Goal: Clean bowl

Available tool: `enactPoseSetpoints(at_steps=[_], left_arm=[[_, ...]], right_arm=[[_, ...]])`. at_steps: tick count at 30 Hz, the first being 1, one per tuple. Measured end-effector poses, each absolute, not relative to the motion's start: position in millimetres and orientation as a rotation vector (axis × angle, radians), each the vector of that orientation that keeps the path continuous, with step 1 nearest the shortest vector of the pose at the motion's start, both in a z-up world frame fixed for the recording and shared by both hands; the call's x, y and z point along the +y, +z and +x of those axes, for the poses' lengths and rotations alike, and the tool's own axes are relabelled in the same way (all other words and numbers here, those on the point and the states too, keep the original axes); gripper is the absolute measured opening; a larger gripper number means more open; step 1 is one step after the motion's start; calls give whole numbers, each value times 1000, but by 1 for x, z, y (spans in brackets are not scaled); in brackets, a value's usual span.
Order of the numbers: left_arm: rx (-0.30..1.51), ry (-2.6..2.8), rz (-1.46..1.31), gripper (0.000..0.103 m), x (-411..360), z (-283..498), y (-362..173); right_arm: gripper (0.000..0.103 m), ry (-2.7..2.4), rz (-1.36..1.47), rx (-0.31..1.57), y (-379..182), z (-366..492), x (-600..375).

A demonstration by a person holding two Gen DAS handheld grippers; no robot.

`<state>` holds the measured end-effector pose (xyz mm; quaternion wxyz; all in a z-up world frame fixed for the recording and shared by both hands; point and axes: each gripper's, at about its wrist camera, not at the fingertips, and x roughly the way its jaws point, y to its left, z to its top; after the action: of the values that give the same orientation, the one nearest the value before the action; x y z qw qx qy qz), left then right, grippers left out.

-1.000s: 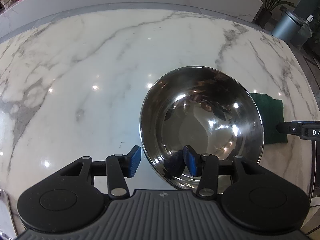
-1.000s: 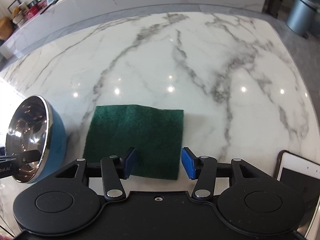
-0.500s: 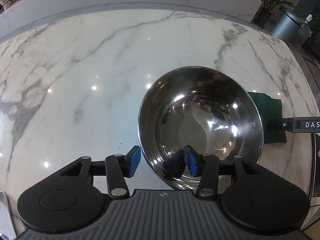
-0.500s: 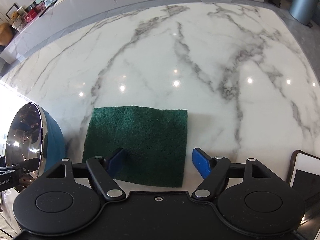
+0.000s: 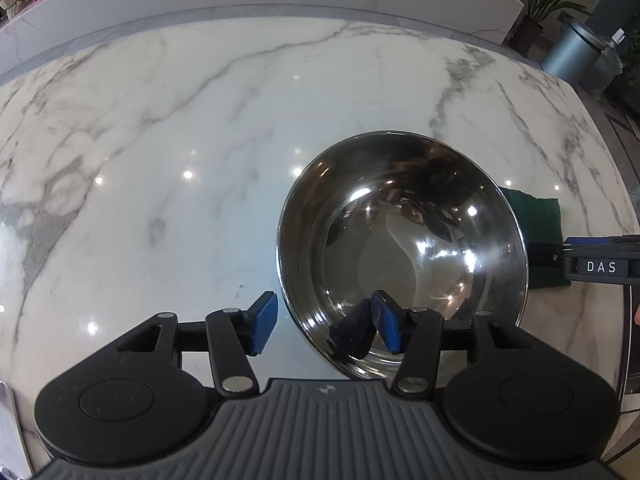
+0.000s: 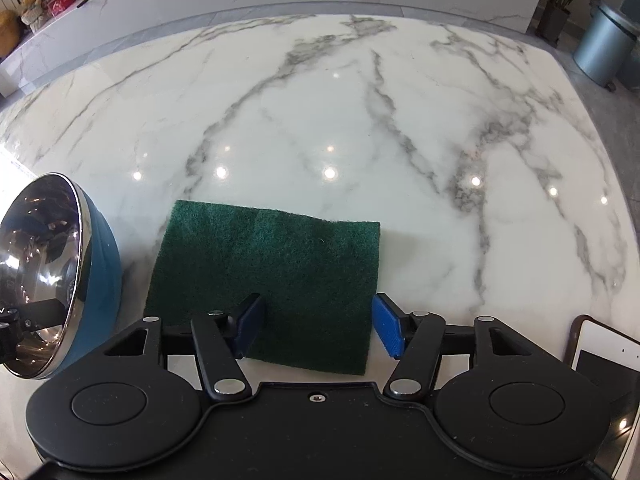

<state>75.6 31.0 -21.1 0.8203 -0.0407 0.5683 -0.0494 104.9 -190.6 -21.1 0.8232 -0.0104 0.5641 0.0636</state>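
Each gripper, the left gripper [image 5: 324, 328] and the right gripper [image 6: 316, 328], has matte black linkage arms with silver rivets, two round black discs at the base and ribbed blue pads on the fingers [image 6: 388, 330]. The left body is ribbed grey; a white label on the right one reads "DAS", perhaps cut off.

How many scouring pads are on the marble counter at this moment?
1. The green scouring pad lies flat on the counter, to the right of the bowl, with the right gripper over its near edge. None other visible.
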Motion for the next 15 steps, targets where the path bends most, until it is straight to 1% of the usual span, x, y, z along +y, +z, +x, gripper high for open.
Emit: enactPoseSetpoints(at_steps=[5, 6, 7, 9, 10, 12, 15], left_arm=[[1211, -110, -117, 50, 34, 76, -23], [1211, -111, -123, 50, 35, 75, -23], [1211, -113, -130, 50, 36, 75, -23], [1211, -114, -134, 48, 35, 75, -23], [1210, -115, -135, 48, 35, 75, -23], [1207, -117, -132, 47, 34, 75, -23], [1207, -118, -135, 47, 35, 74, -23]], right_arm=[[52, 136, -37, 1188, -21, 103, -191], [48, 135, -38, 1185, -20, 102, -191], [30, 134, -37, 1183, -20, 102, -192], [25, 132, -33, 1179, -19, 102, -194], [20, 133, -34, 1178, -18, 101, -194], [18, 133, -33, 1176, -18, 101, -196], [17, 138, -24, 1178, -17, 101, -197]])
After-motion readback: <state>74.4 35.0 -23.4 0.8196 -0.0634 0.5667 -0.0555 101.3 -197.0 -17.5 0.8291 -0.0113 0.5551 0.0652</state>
